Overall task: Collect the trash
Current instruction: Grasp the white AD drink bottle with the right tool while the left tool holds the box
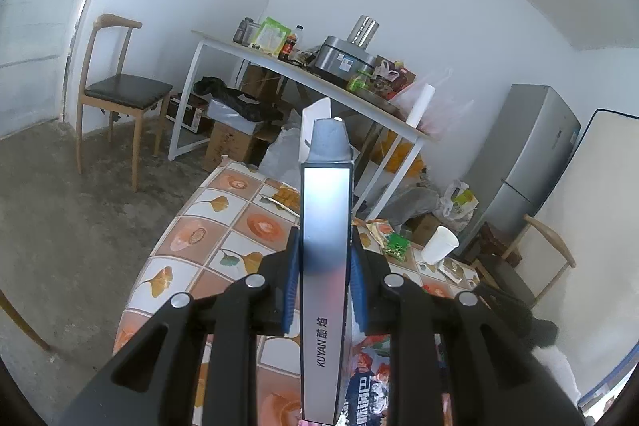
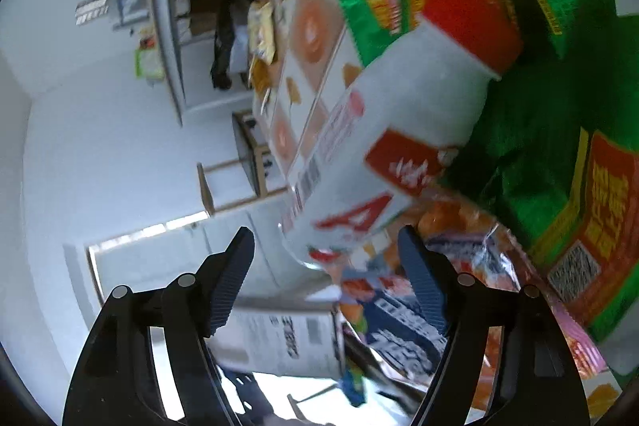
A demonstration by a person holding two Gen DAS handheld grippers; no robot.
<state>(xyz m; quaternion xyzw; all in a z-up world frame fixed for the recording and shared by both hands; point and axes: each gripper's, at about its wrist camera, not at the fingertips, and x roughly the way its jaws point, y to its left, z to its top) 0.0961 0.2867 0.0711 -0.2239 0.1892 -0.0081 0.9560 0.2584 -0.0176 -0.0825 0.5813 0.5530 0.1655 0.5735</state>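
Observation:
My left gripper (image 1: pixel 325 232) is shut on a flat silver box (image 1: pixel 324 266) printed "KUYAN", held edge-up between the blue pads and sticking out ahead over the table. In the rolled, blurred right wrist view, my right gripper (image 2: pixel 325 232) stands open. A white carton with red labels (image 2: pixel 399 130) lies just ahead on green snack bags (image 2: pixel 539 86). Its near end reaches to the fingertips, and neither pad touches it. A blue and orange wrapper (image 2: pixel 399 314) lies under the right finger.
The table has an orange flower-tile cloth (image 1: pixel 223 226) with a white paper cup (image 1: pixel 439 244), a green wrapper (image 1: pixel 395 244) and a yellow wrapper (image 1: pixel 287 198). Beyond are a wooden chair (image 1: pixel 120 90), a cluttered white desk (image 1: pixel 303 74), boxes and a grey fridge (image 1: pixel 531 154).

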